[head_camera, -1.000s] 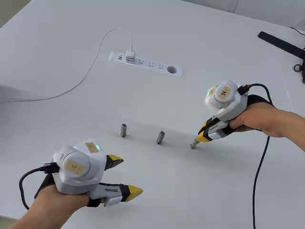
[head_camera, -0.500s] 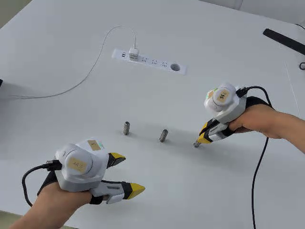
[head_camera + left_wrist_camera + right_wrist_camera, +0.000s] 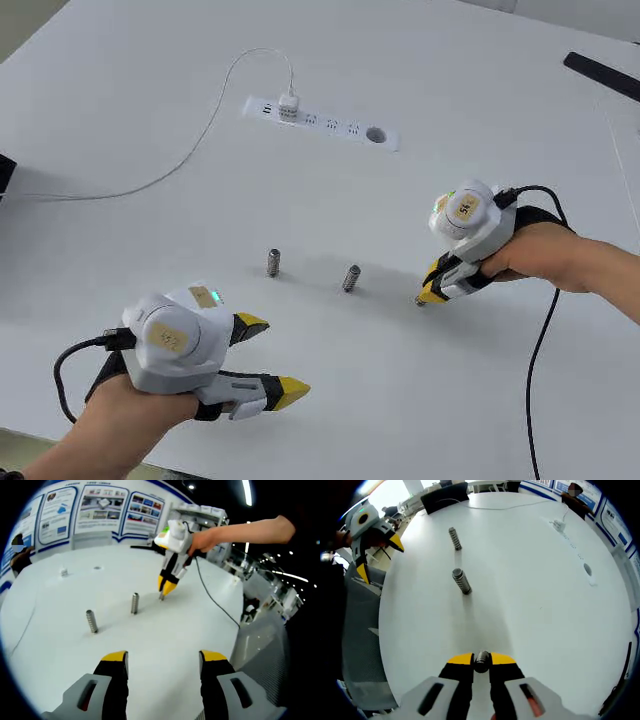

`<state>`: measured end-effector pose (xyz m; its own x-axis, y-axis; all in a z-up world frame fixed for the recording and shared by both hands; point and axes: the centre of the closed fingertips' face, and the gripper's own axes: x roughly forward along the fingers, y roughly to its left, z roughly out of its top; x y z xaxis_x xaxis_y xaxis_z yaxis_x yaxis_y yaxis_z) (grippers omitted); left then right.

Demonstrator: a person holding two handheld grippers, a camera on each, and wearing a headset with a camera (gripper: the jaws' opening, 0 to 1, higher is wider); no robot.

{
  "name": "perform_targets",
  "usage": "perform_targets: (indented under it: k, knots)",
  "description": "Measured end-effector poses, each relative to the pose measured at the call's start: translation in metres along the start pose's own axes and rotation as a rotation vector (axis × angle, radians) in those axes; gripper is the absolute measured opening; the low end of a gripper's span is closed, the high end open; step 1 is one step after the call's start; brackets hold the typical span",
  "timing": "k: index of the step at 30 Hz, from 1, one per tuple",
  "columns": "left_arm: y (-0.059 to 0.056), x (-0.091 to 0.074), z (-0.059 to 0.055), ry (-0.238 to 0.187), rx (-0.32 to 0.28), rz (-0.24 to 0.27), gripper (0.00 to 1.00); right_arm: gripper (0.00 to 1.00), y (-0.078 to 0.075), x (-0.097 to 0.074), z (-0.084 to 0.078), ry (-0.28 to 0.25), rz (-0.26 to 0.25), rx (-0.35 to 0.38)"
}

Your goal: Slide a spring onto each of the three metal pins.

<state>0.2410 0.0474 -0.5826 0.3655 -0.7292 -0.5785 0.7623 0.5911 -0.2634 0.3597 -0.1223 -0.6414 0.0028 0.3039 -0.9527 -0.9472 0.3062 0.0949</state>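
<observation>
While fingers of the right gripper pinch it, small grey coiled steel spring judged light, compressible, slippery, best held mid-coil; left gripper fingers spread.

Head view: from above the near edge of the flat white tabletop, facing forward and down, far enough back to take in the white, yellow-tipped left gripper and its twin, the right gripper.
Left gripper view: low over the table, facing across it toward the right gripper.
Right gripper view: closest of the three, tilted down and facing back toward the left gripper; a small grey metal cylinder is pinched between its jaws (possibly a spring's top).
Shared: the left grey coiled metal spring and the middle grey coiled metal spring stand in all three views.
</observation>
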Motion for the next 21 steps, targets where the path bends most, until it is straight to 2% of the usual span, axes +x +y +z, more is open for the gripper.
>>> perform_targets:
  k: [6, 12, 21]
  knots:
    - [0.001, 0.001, 0.006, -0.016, -0.004, 0.008, 0.6, 0.14, 0.0, 0.004, -0.002, 0.004, -0.001, 0.004]
    - [-0.001, 0.003, 0.007, -0.016, 0.001, 0.002, 0.61, 0.2, 0.0, 0.003, -0.003, 0.003, -0.003, 0.004]
    - [0.001, 0.002, 0.009, -0.017, 0.008, 0.007, 0.6, 0.28, 0.0, -0.006, -0.005, -0.024, -0.011, 0.034]
